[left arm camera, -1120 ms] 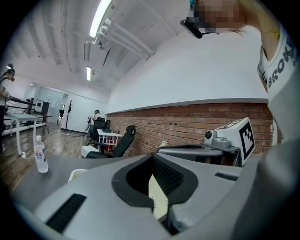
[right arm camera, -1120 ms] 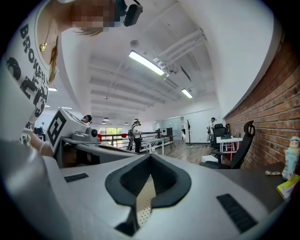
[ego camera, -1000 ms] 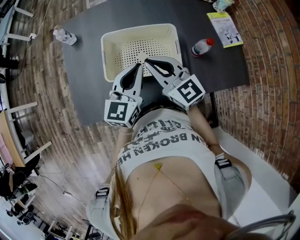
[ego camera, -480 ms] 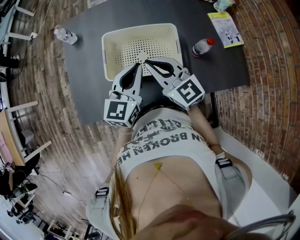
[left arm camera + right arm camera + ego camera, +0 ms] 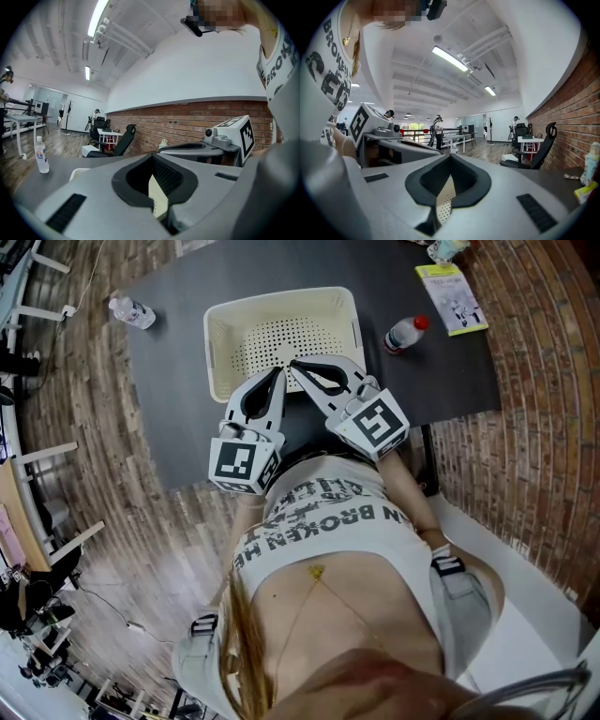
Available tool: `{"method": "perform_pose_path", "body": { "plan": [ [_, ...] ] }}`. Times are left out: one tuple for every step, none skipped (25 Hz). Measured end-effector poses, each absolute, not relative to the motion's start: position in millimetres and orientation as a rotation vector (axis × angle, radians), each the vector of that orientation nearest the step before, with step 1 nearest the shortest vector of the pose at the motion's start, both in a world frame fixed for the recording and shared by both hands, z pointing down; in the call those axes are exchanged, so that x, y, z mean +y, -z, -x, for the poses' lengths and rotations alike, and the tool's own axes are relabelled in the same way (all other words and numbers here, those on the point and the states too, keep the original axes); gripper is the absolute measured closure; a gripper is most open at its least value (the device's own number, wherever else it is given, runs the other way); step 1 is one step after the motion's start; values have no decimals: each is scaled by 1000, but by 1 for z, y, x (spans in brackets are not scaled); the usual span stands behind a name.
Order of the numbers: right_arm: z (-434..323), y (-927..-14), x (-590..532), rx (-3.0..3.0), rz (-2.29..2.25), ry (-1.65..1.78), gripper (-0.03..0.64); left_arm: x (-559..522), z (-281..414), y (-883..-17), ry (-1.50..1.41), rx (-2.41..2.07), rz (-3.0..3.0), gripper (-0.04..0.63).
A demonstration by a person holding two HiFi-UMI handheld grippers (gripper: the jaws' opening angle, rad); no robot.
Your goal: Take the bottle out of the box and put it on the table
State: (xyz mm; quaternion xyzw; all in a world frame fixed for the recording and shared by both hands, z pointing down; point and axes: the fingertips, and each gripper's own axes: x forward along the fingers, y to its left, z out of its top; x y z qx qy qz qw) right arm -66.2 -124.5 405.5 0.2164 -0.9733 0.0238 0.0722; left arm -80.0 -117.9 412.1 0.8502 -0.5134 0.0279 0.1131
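Observation:
A cream perforated box (image 5: 281, 298) stands on the black table (image 5: 173, 413), and its inside shows no bottle. One clear bottle (image 5: 130, 312) lies at the table's far left corner; it also shows as a bottle (image 5: 41, 154) in the left gripper view. A red-capped bottle (image 5: 405, 334) lies to the right of the box. My left gripper (image 5: 279, 371) and right gripper (image 5: 292, 363) sit side by side at the box's near rim. Both are shut with nothing between the jaws. Through each jaw gap a bit of the box wall (image 5: 444, 199) shows.
A yellow-green booklet (image 5: 451, 296) lies at the table's far right corner. The person's torso fills the near side behind the grippers. A black office chair (image 5: 534, 152) and white desks stand beyond the table, with a brick wall along the right.

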Motion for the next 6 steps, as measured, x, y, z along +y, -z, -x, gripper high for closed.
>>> {"method": "perform_pose_path", "body": {
  "plan": [
    [66, -406, -125, -2921, -651, -74, 609, -118, 80, -412, -83, -1505, -2494, 591],
    [66, -407, -125, -2918, -651, -76, 609, -118, 80, -413, -83, -1504, -2494, 591],
    [66, -407, -124, -2915, -650, -77, 609, -117, 79, -413, -83, -1503, -2493, 591],
    [66, -408, -124, -2913, -648, -77, 609, -117, 79, -413, -84, -1502, -2492, 591],
    [65, -409, -124, -2911, -647, -77, 609, -116, 79, -413, -85, -1502, -2491, 591],
    [65, -409, -123, -2910, -646, -77, 609, -116, 78, -414, -86, -1502, -2491, 591]
  ]
}}
